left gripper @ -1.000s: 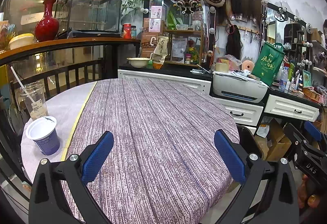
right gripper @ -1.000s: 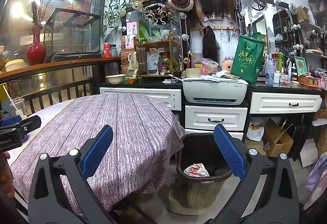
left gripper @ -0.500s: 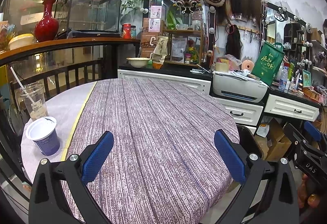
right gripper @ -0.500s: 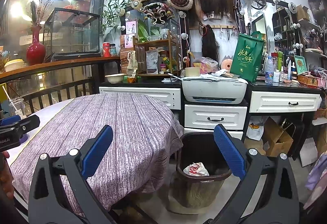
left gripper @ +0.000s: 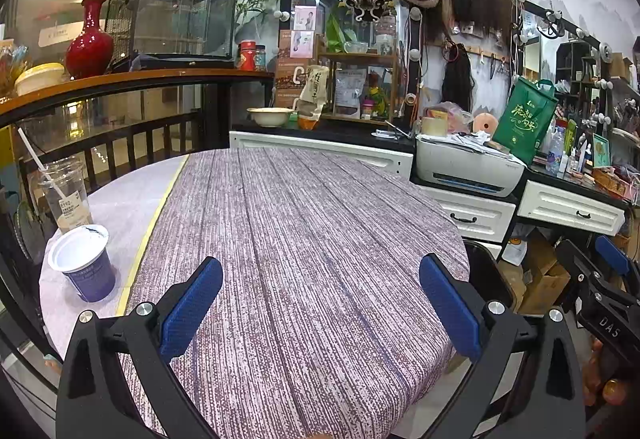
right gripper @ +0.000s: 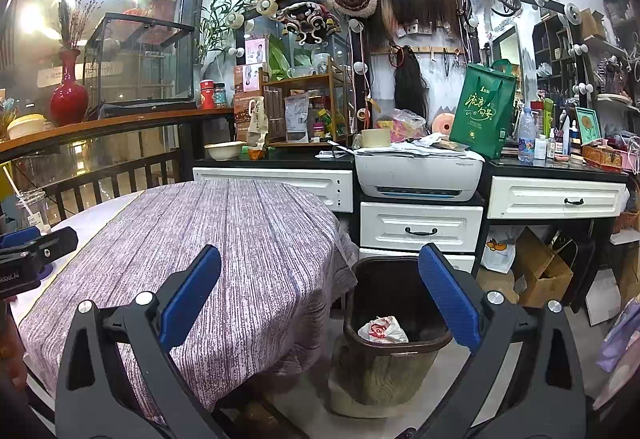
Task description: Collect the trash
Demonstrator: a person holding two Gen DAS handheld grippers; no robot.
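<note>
The left gripper [left gripper: 320, 303] hung low in the frame over the round table [left gripper: 304, 239], its blue-padded jaws spread wide apart with nothing between them. At the lower left of the left wrist view a purple paper cup [left gripper: 85, 265] with a white foil lid stood on the pale strip of the tablecloth, left of the yellow stripe. Just behind it, toward the left edge, stood a clear plastic cup [left gripper: 66, 195] with a straw.

The right gripper [right gripper: 320, 303] was likewise wide apart and held nothing. Between its pads, at the lower centre of the right wrist view, a dark brown bin [right gripper: 390, 331] stood on the floor just beside the hanging edge of the tablecloth. A crumpled white and red wrapper [right gripper: 382, 330] lay inside the bin. Behind the bin a white printer [right gripper: 418, 175] sat above a white drawer unit [right gripper: 420, 229].
</note>
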